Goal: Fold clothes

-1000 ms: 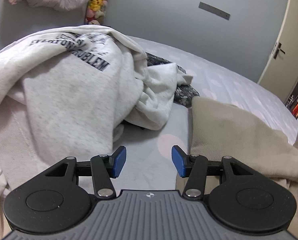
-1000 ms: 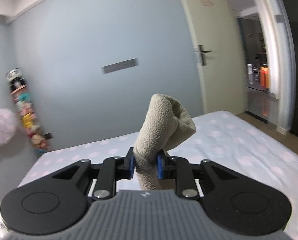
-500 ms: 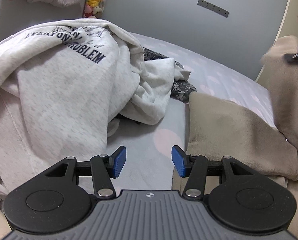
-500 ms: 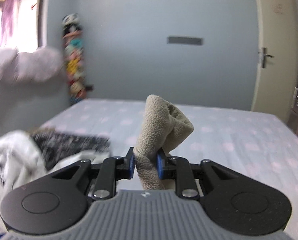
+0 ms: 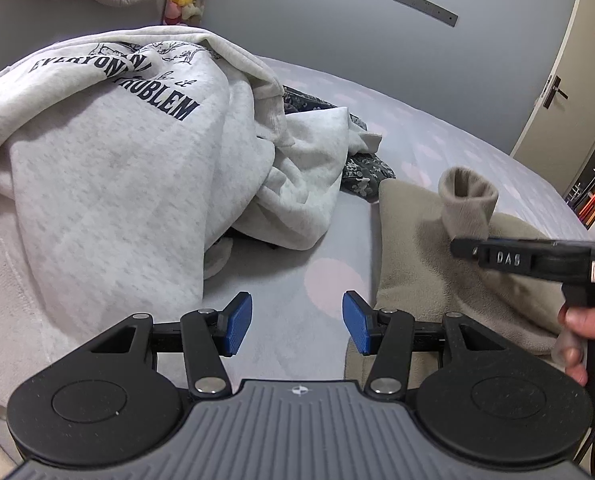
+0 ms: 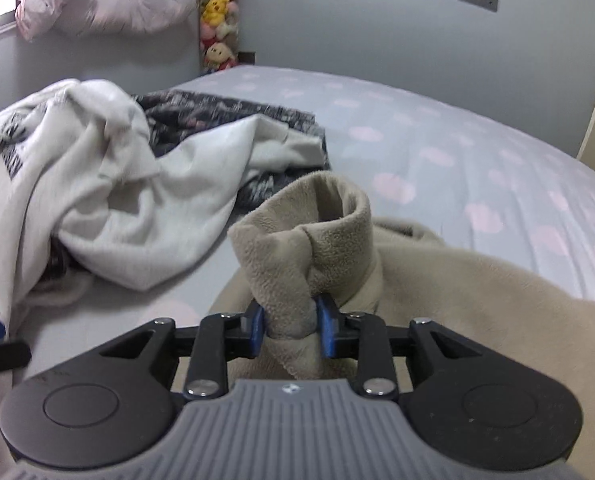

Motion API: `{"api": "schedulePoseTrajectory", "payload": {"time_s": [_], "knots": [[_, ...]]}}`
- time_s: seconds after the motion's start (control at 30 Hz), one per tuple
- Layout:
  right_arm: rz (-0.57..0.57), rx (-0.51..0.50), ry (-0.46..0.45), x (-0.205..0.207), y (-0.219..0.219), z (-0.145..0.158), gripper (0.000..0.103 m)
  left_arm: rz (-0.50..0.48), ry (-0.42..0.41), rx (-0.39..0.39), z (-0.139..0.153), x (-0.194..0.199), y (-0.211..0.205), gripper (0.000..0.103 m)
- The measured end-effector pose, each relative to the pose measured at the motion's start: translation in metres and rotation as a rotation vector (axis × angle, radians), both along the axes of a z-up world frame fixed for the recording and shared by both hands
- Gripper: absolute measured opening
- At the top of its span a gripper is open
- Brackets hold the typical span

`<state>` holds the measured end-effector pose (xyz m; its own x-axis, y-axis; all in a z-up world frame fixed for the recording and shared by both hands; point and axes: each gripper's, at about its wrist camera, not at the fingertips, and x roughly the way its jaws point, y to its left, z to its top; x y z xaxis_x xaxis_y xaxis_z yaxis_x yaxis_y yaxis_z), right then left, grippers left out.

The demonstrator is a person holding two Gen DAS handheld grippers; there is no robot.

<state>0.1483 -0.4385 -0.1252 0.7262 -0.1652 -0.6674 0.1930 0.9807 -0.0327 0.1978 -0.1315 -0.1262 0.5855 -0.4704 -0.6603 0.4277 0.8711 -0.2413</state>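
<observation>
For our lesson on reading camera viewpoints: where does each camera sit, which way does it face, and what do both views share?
Left wrist: on the open left hand-held gripper, low over the bed, facing the grey sweatshirt; the person's right hand shows.
Right wrist: on the right hand-held gripper, shut on the beige fleece cuff, facing the far wall.
Shared: sweatshirt, fleece, plush toys.

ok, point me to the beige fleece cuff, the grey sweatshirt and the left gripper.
beige fleece cuff (image 6: pixel 329 216), right wrist view, rolled rim above the fingers
grey sweatshirt (image 5: pixel 109 184), left wrist view, chest below the lettering
left gripper (image 5: pixel 297 322), left wrist view, gap between open fingers
</observation>
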Motion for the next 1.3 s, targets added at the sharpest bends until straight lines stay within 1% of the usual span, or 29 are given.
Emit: {"api": "schedulePoseTrajectory", "payload": {"time_s": [0.1,0.2,0.3,0.47,0.57,0.6,0.63,0.73,0.93,1.0,1.1,1.23,1.3], "knots": [[0.032,0.030,0.031,-0.002,0.000,-0.003,0.044,-0.009,-0.001,0.010,-0.001,-0.002,-0.003,0.048],[0.074,0.041,0.046,-0.006,0.003,0.000,0.048,-0.014,0.001,0.013,-0.002,-0.004,-0.004,0.048],[0.139,0.100,0.040,-0.017,0.005,0.007,0.047,-0.013,-0.001,0.009,-0.001,-0.005,-0.004,0.048],[0.158,0.044,-0.006,-0.036,0.011,0.022,0.047,-0.009,-0.005,-0.002,0.001,-0.005,-0.003,0.048],[0.140,0.008,-0.042,-0.043,0.007,0.032,0.041,-0.011,0.006,-0.006,-0.002,-0.005,-0.003,0.048],[0.129,0.010,-0.045,-0.040,0.003,0.034,0.039,-0.011,0.008,-0.001,-0.003,-0.005,-0.004,0.048],[0.117,0.014,-0.044,-0.037,-0.001,0.036,0.034,-0.012,0.010,0.004,-0.003,-0.005,-0.005,0.048],[0.088,0.028,-0.037,-0.025,-0.012,0.042,0.025,-0.014,0.010,0.020,-0.004,-0.005,-0.006,0.048],[0.060,0.059,0.047,0.021,-0.029,0.048,0.023,-0.009,0.030,0.036,-0.008,0.001,-0.007,0.048],[0.054,0.115,0.110,0.040,-0.035,0.042,0.021,-0.006,0.039,0.036,-0.009,0.003,-0.007,0.048],[0.086,0.186,0.190,0.057,-0.037,0.025,0.019,-0.005,0.045,0.038,-0.010,0.006,-0.009,0.048],[0.118,0.221,0.303,0.066,-0.027,-0.011,0.016,-0.006,0.054,0.041,-0.012,0.009,-0.011,0.048],[0.113,0.208,0.310,0.063,-0.023,-0.027,0.016,-0.005,0.060,0.046,-0.014,0.010,-0.011,0.048]]}}
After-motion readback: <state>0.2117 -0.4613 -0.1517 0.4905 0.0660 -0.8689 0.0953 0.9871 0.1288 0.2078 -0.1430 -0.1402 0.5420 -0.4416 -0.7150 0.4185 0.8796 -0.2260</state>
